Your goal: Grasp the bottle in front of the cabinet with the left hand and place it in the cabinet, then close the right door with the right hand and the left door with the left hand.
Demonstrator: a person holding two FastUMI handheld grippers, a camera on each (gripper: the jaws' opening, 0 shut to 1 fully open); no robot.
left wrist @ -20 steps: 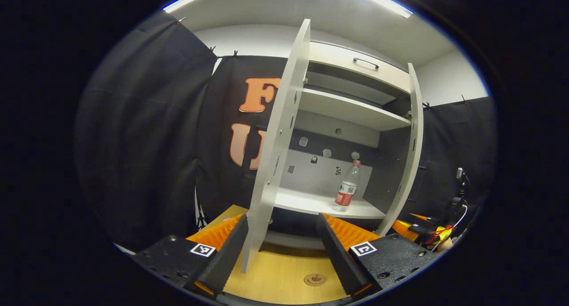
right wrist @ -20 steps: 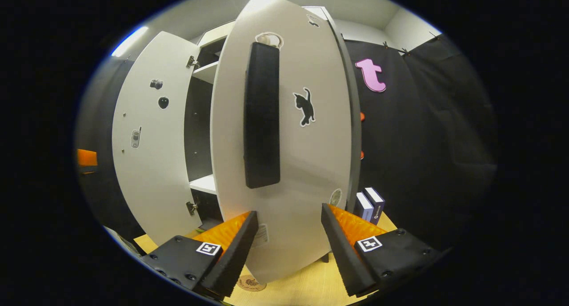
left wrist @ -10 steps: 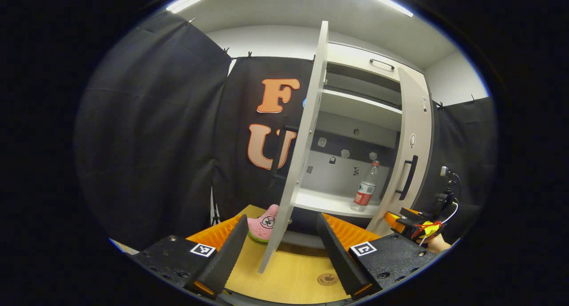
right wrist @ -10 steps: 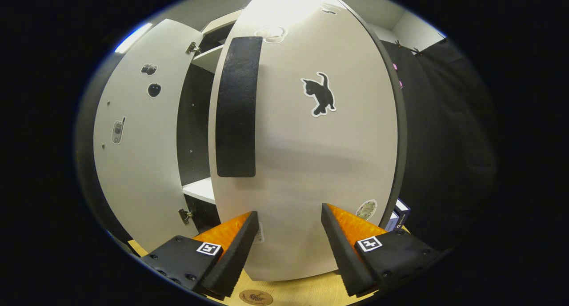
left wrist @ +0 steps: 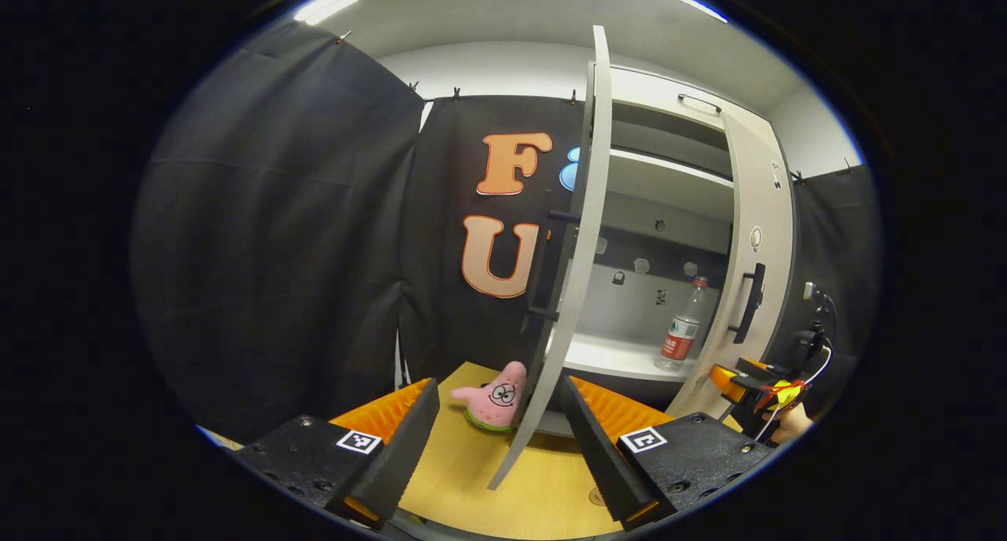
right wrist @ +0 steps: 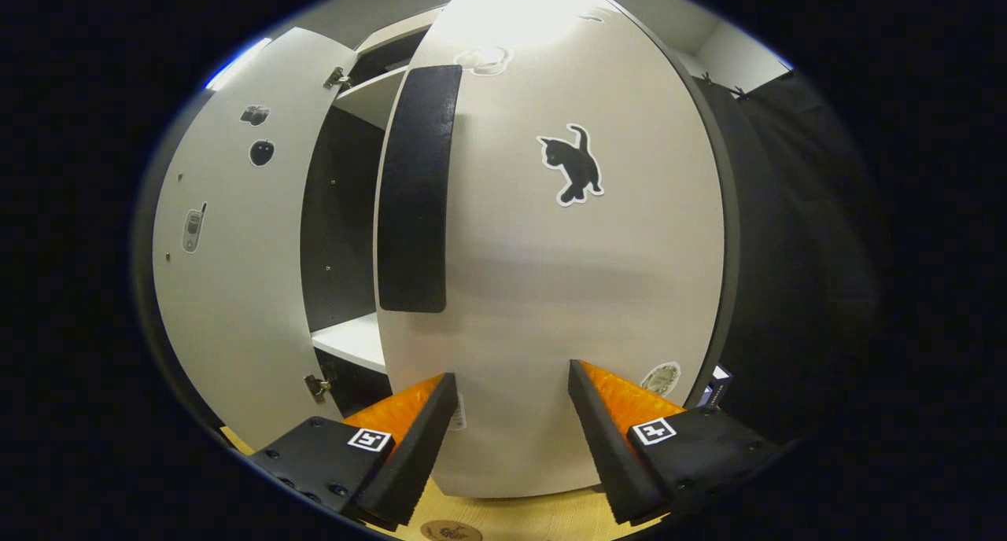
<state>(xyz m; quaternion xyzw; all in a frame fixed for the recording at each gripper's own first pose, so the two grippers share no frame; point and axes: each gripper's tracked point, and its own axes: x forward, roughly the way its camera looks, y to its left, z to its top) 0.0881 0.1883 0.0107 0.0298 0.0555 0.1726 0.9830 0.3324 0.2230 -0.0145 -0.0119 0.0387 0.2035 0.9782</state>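
- Black cloth walls round a wooden table (left wrist: 472, 478), with a white cabinet (left wrist: 669, 179) standing on it.
- Bottle (left wrist: 683, 325) upright on the lower shelf (left wrist: 614, 358), towards the right side; first step looks done.
- Right door (right wrist: 551, 274) swung most of the way in, narrow dark gap left at the handle (right wrist: 413, 187) edge; seen side-on from the left gripper view as well (left wrist: 751, 266).
- Right gripper (right wrist: 507, 403) spread wide, holding nothing, fingers up against the lower door face; probably pushing flat rather than gripping, since a push is enough to shut it. Also visible far off, low by that door (left wrist: 755, 384).
- Left door (left wrist: 578, 242) wide open, edge-on, its inner face (right wrist: 228, 234) showing stickers.
- Left gripper (left wrist: 499, 415) wide open, empty, pointing at the door edge, likely waiting its turn.
- Pink plush (left wrist: 494, 395) on the table just behind the left door; may be clear of the swing, hard to judge.
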